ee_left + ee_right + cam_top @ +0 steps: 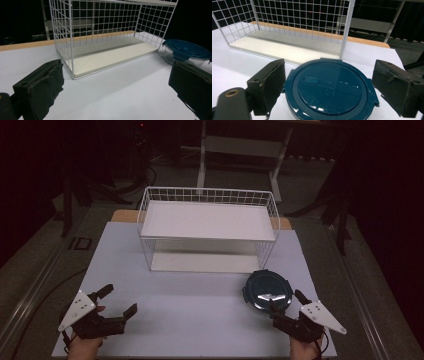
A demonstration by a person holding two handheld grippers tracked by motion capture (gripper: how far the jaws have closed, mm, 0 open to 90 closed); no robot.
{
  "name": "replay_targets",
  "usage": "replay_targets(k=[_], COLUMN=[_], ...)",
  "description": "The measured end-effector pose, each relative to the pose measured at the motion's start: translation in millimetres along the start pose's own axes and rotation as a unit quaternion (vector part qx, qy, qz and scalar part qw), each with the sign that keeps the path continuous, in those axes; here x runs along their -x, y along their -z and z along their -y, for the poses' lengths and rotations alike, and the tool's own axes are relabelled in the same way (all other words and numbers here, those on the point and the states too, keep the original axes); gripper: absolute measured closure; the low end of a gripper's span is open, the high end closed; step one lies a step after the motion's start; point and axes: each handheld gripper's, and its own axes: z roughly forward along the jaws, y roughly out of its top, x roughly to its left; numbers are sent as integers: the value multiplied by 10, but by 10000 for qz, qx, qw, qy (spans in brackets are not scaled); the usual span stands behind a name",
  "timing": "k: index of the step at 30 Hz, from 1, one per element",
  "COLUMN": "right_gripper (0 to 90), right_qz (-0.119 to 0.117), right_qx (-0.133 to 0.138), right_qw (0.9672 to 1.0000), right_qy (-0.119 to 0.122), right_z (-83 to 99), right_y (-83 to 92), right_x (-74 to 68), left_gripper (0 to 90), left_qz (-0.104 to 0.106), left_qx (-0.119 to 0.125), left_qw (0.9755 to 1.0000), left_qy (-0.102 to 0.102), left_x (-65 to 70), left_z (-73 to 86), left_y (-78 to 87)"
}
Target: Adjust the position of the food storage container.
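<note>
The round container [268,290] with the dark blue clip-on lid sits on the white table [190,305], near its right front, just in front of the white wire rack [207,227]. Its clear body looks like glass or hard plastic, so probably rigid, somewhat heavy and slick; the lid's rim and side clips seem the surest hold. The right claw [329,87] stands wide open with a jaw either side of the lid, gripping nothing. The left claw [117,300], well apart at the left front, is also wide open and empty. The container's contents cannot be made out.
</note>
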Motion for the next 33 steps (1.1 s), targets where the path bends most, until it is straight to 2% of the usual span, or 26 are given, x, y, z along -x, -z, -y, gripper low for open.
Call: replay_targets(k=[11,13,16,20,21,23,26,29,30,33], right_gripper=[131,130,129,126,126,125,125,122,121,119], right_qz=[-244,-358,-370,-578,-578,-796,-949,-985,-876,-967], right_qx=[28,140,170,135,135,185,219,253,256,343], right_qw=[9996,9990,9989,9978,9978,9961,9945,9941,9952,9943], right_qy=[145,207,249,279,279,331,386,388,365,297], right_z=[-87,-168,-185,-229,-229,-288,-363,-415,-474,-518], right_y=[77,121,128,118,118,115,107,94,73,62], right_x=[-118,-172,-194,-229,-229,-229,-222,-206,-190,-149], left_gripper=[1,1,1,1,1,1,1,1,1,1], left_qz=[52,68,75,101,101,99,88,79,84,96], left_qx=[25,40,51,38,38,47,63,67,67,68], left_qw=[10000,9999,9999,9999,9999,9999,9999,9999,9999,9999], left_qy=[-74,-85,-71,-66,-66,-63,-72,-78,-76,-79], left_x=[38,43,41,40,40,42,41,41,41,44], left_z=[-15,-17,-16,-16,-16,-18,-23,-23,-23,-24], left_y=[12,15,14,9,9,7,12,15,15,13])
